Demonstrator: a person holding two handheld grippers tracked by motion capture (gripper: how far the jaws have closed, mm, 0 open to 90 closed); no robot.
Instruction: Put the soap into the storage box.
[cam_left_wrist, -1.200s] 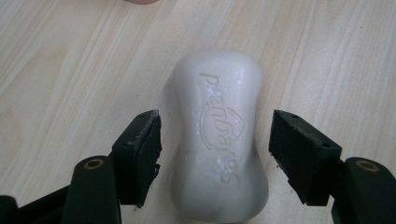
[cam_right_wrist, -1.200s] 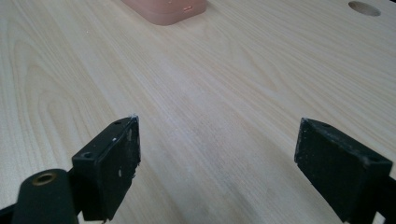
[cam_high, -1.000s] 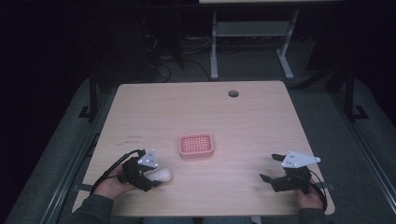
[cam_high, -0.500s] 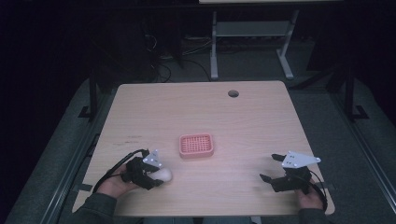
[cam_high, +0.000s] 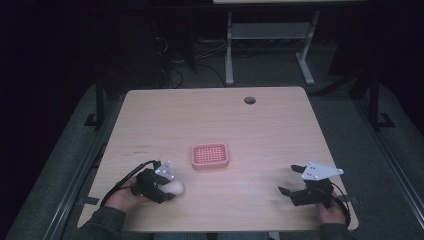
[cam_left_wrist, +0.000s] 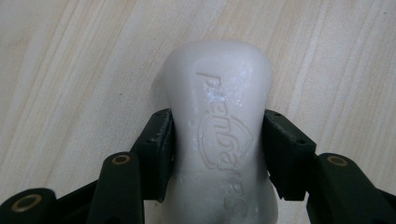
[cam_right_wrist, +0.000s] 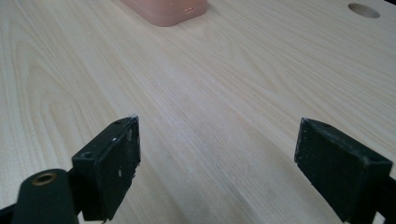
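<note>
1. Spanning the high view, the wooden surface (cam_high: 250, 130) carries everything, with a round hole (cam_high: 249, 100) near its far edge.
2. A pink dish (cam_high: 210, 155) with a grid top sits near the middle, between the two hands and a little farther from the person than either.
3. The right claw (cam_high: 287, 181) rests low at the near right, jaws wide apart and gripping nothing; its own view looks across bare wood to the dish's corner (cam_right_wrist: 163, 11).
4. The left claw (cam_high: 170, 187) sits at the near left, jaws clamped on the narrow waist of a white soap (cam_left_wrist: 219, 130) that bears raised lettering.
5. The soap's long axis runs straight out along the jaws, its rounded end pointing away from the hand; it sits low over the wood, though contact with it cannot be told.
6. The dish lies ahead and to the right of the soap, near but apart. The left hand is nearer, so a short carry forward and rightward seems the likely move.
</note>
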